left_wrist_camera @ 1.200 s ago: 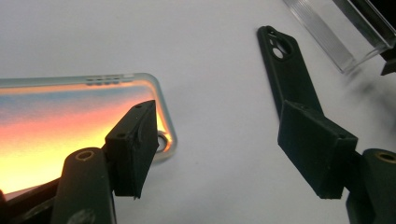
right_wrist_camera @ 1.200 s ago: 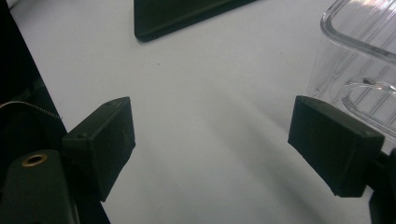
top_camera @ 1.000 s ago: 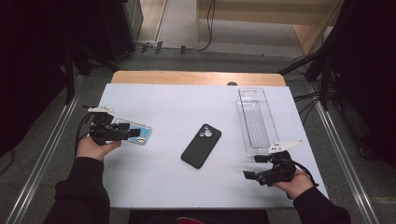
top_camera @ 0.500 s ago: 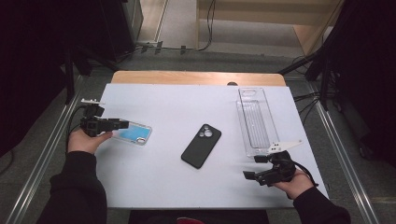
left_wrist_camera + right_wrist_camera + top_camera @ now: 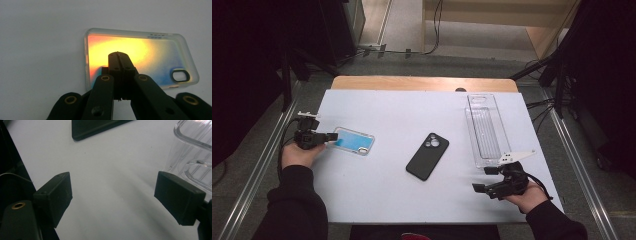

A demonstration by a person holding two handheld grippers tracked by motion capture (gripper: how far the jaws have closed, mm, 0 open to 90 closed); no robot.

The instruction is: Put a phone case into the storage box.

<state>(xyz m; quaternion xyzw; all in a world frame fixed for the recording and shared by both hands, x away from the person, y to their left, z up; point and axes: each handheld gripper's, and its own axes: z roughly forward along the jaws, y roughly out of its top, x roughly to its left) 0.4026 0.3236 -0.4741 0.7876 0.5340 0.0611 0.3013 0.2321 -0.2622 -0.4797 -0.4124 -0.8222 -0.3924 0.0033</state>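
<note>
One phone case [image 5: 140, 56] beyond left gripper [image 5: 119, 56]

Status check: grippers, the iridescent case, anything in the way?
Left gripper shut, empty, tips over iridescent case. Right gripper open, idle by clear tray. Black phone mid-table, apart from the case.

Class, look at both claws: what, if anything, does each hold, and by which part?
Neither holds anything. The left claw is shut above the phone case; the right claw is open.
</note>
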